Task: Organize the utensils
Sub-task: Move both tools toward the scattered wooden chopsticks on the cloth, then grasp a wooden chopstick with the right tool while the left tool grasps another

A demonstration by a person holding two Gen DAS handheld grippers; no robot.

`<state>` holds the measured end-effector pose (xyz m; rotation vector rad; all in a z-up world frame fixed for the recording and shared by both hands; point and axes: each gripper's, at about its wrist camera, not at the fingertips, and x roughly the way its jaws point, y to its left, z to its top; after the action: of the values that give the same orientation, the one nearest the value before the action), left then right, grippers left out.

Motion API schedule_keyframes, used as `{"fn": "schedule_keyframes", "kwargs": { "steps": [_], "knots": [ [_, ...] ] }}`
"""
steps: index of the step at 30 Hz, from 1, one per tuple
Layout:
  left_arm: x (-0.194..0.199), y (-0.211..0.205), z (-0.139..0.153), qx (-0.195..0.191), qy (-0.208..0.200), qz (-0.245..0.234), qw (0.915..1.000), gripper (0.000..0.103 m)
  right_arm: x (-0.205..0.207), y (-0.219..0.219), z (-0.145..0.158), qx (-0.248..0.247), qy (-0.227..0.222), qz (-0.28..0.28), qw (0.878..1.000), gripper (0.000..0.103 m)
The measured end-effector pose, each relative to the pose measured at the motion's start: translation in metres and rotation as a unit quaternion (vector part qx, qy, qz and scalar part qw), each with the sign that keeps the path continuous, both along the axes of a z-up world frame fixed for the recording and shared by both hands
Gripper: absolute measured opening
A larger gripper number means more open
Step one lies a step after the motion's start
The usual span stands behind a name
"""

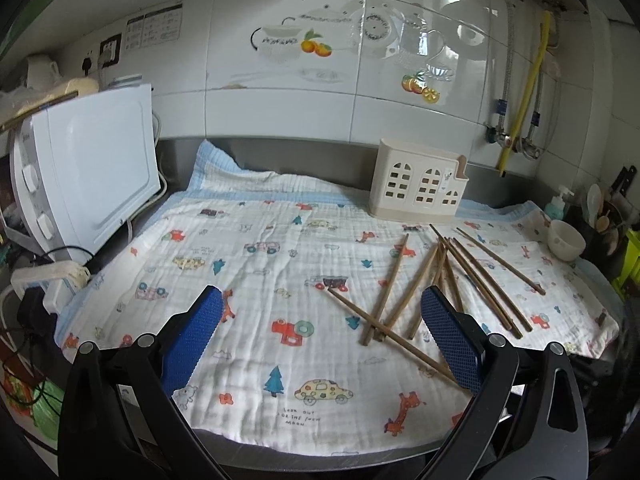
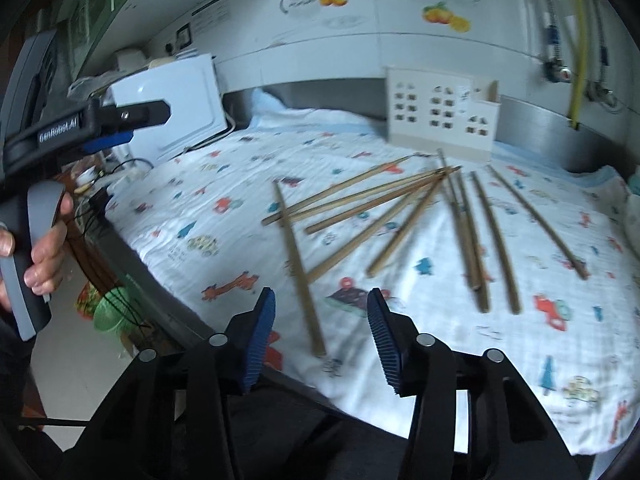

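Several brown wooden chopsticks (image 1: 440, 280) lie scattered on the patterned cloth (image 1: 256, 264), right of centre; they also show in the right wrist view (image 2: 400, 216). A cream utensil holder (image 1: 418, 178) shaped like a house stands at the back; in the right wrist view the utensil holder (image 2: 440, 114) has one chopstick standing in its right end. My left gripper (image 1: 320, 308) is open and empty above the cloth, left of the chopsticks. My right gripper (image 2: 322, 304) is open and empty, just above the near end of one chopstick (image 2: 300, 264).
A white microwave (image 1: 92, 168) stands at the left with a power strip (image 1: 52, 276) beside it. A white bowl (image 1: 566, 240) and a soap bottle (image 1: 558, 204) sit at the far right. The left gripper's body (image 2: 80, 124) shows at the left of the right wrist view.
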<state>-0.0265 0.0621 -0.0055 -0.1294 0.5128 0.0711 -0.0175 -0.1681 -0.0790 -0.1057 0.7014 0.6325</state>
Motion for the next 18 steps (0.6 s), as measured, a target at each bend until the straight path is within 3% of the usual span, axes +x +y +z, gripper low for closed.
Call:
{"fn": "schedule_keyframes", "kwargs": {
  "steps": [4, 15, 18],
  "knots": [
    [0.0, 0.004, -0.005, 0.003, -0.009, 0.005, 0.9999, 0.097, 0.002, 0.01, -0.01, -0.008, -0.001, 0.012, 1.0, 0.028],
    [0.013, 0.0, -0.025, 0.011, 0.003, -0.047, 0.9989, 0.097, 0.013, 0.013, -0.031, -0.007, 0.003, 0.012, 1.0, 0.01],
    [0.016, -0.006, -0.031, 0.015, 0.006, -0.07, 0.9974, 0.089, 0.013, 0.014, -0.033, -0.005, -0.002, 0.017, 1.0, 0.01]
  ]
}}
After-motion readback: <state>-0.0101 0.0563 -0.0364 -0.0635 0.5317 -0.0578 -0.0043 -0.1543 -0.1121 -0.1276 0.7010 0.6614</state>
